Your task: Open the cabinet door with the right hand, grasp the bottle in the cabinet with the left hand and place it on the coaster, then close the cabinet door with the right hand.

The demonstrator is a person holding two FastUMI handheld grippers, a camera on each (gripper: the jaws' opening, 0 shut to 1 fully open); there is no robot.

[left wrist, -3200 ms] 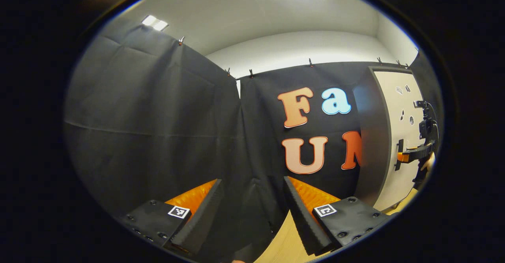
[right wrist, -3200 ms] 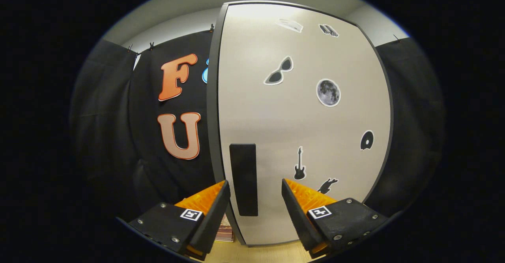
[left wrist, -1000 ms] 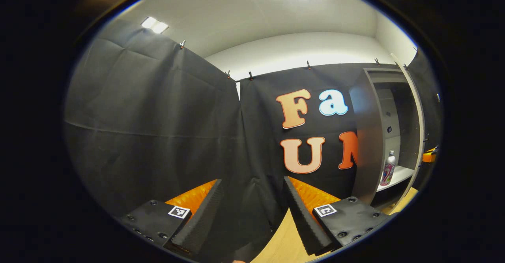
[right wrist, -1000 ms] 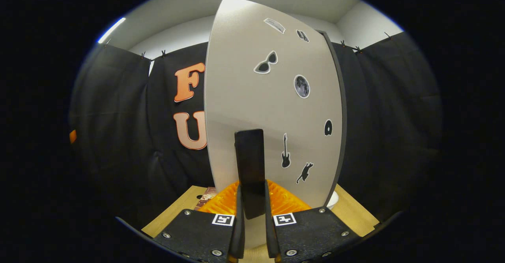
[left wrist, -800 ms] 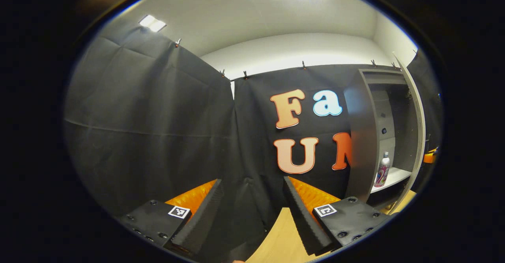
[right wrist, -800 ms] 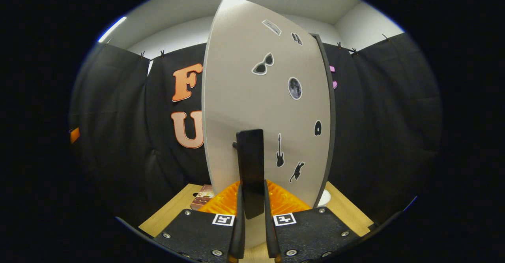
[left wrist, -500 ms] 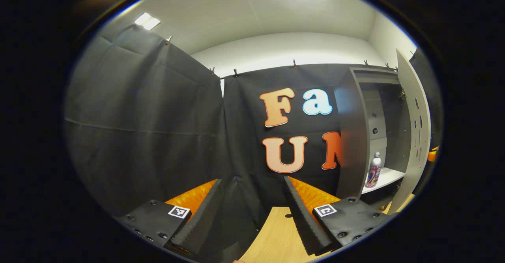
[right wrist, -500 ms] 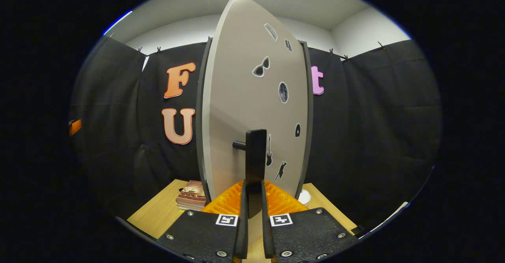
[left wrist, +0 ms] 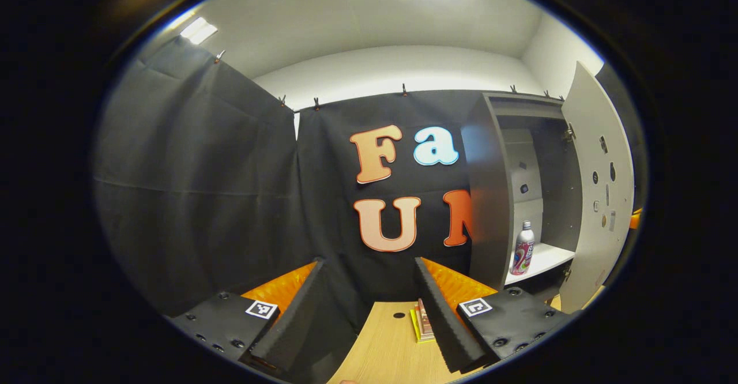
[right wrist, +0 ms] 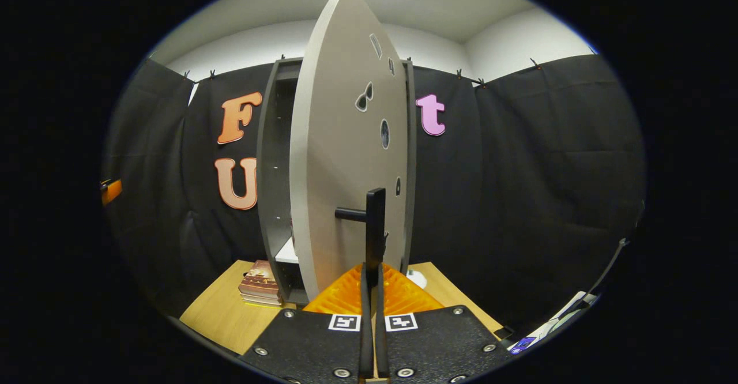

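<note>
The tall grey cabinet (left wrist: 485,199) stands at the right of the left gripper view with its pale door (left wrist: 594,188) swung wide. A small bottle (left wrist: 522,249) with a white cap and pink patterned label stands upright on the white shelf (left wrist: 545,257) inside. My left gripper (left wrist: 369,309) is open, well short of the cabinet and left of it, with nothing between its fingers. In the right gripper view the door (right wrist: 340,159) is seen nearly edge-on, and my right gripper (right wrist: 373,292) is shut on its black handle (right wrist: 375,228). A white round coaster (right wrist: 420,278) peeks out on the table right of the door.
A stack of books (right wrist: 260,283) lies on the wooden table (right wrist: 225,315) left of the cabinet's foot, also seen between my left fingers as books (left wrist: 422,322). A small dark hole (left wrist: 398,315) marks the tabletop. Black cloth walls close the booth on all sides.
The right gripper closed on the handle and has pulled the door from shut to wide open, baring the bottle. The left gripper has turned right, toward the cabinet, bringing table and books into view.
</note>
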